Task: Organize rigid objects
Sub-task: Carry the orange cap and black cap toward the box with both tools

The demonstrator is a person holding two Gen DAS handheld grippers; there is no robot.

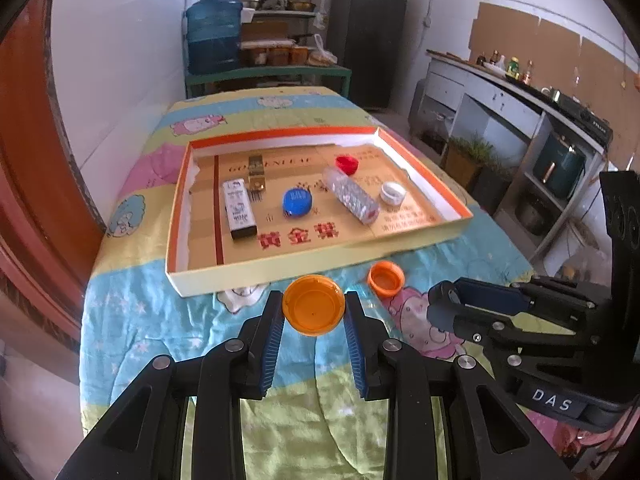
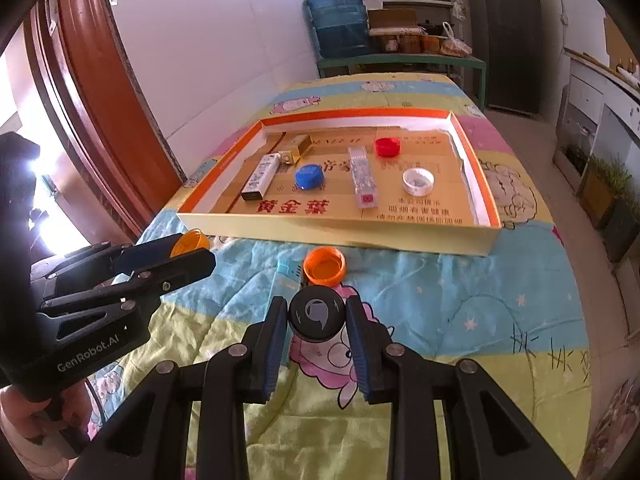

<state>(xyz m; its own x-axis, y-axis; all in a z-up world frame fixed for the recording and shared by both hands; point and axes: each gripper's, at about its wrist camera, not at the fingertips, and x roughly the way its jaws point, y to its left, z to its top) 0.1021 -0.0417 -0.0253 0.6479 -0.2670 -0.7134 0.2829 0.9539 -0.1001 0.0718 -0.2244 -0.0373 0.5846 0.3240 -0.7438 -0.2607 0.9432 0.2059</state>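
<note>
My left gripper (image 1: 314,309) is shut on a large orange cap (image 1: 313,305), held just in front of the shallow orange-rimmed box (image 1: 320,270). My right gripper (image 2: 318,318) is shut on a black round cap (image 2: 317,314) above the quilt. A smaller orange cap (image 1: 385,277) lies open side up on the quilt near the box's front wall; it also shows in the right wrist view (image 2: 324,266). Inside the box lie a blue cap (image 2: 309,176), a red cap (image 2: 387,147), a white cap (image 2: 418,181), a clear tube (image 2: 362,182), a white lighter (image 2: 260,178) and a gold lighter (image 2: 296,150).
A cartoon-print quilt (image 2: 460,304) covers the table. A small light-blue item (image 2: 286,269) lies beside the smaller orange cap. A wall and a wooden door frame (image 2: 92,100) stand to the left. Shelves with a water jug (image 1: 214,32) stand behind the table, and a kitchen counter (image 1: 520,92) stands to the right.
</note>
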